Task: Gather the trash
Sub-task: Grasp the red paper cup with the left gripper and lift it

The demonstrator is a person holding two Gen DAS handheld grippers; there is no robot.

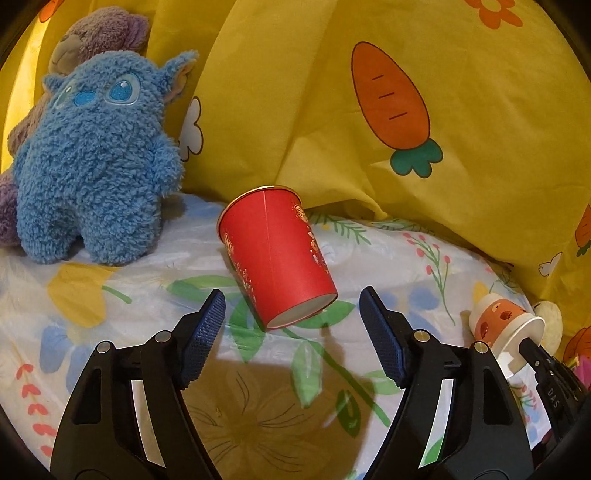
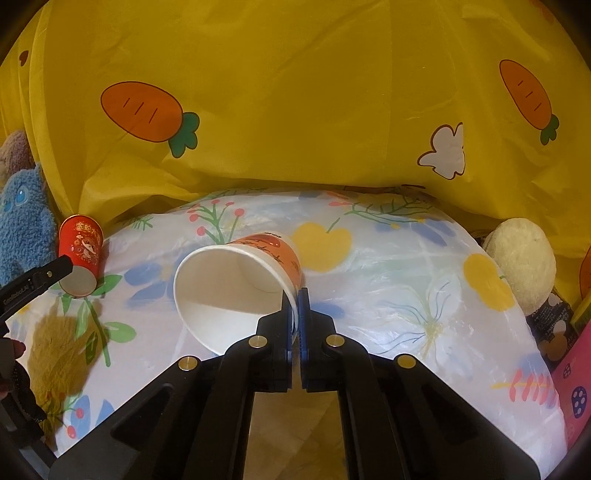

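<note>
At the far left a blue plush toy sits on the floral bed sheet, with a purple-grey plush behind it, both near the red paper cup. That cup lies tipped on its side, base toward the left tool, whose jaws stand spread to either side of it without touching. It could roll away on the soft sheet if one finger nudges it first, and thin paper may crumple under a hard squeeze. Further right, the right tool is pressed together on the rim of the orange-and-white paper cup; so thin a pinch could slip or fold the lip. The yellow carrot-print quilt crowds behind, a cream round plush at right.
</note>
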